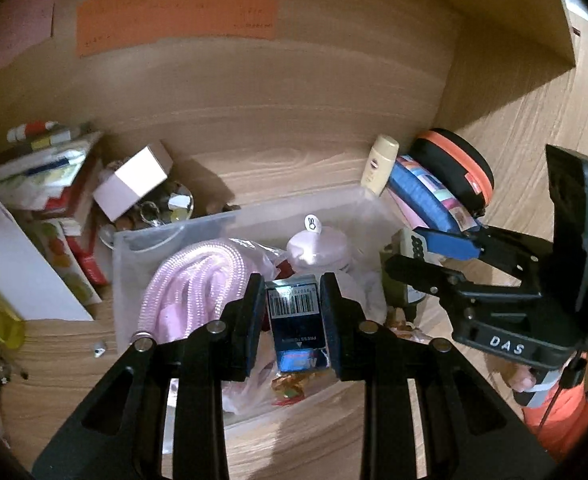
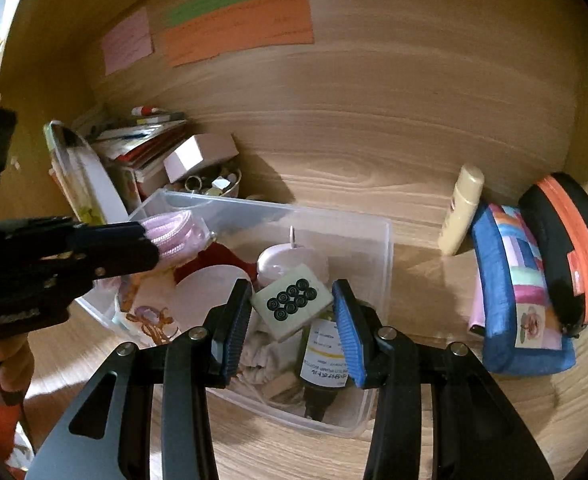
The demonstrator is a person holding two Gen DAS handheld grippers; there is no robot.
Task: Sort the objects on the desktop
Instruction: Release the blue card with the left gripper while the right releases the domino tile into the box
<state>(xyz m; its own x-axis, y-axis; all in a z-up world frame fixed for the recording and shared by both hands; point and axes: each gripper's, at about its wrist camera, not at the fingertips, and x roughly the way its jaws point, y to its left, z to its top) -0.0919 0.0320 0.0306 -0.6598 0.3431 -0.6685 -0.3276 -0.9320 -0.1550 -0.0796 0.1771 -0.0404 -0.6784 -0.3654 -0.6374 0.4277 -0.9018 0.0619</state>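
The left gripper (image 1: 292, 316) clamps a small box (image 1: 295, 320) by its sides — light, stiff, glossy; the right gripper (image 2: 292, 322) pinches a hard tile (image 2: 292, 306) by its edges.

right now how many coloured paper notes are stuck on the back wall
3: a pink note on the left, a green note at the top, and an orange note just below the green one.

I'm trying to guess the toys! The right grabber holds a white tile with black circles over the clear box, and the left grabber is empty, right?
Not quite. The left gripper isn't empty: the left wrist view shows it holding a small dark barcoded box. The right gripper does hold the tile over the clear box.
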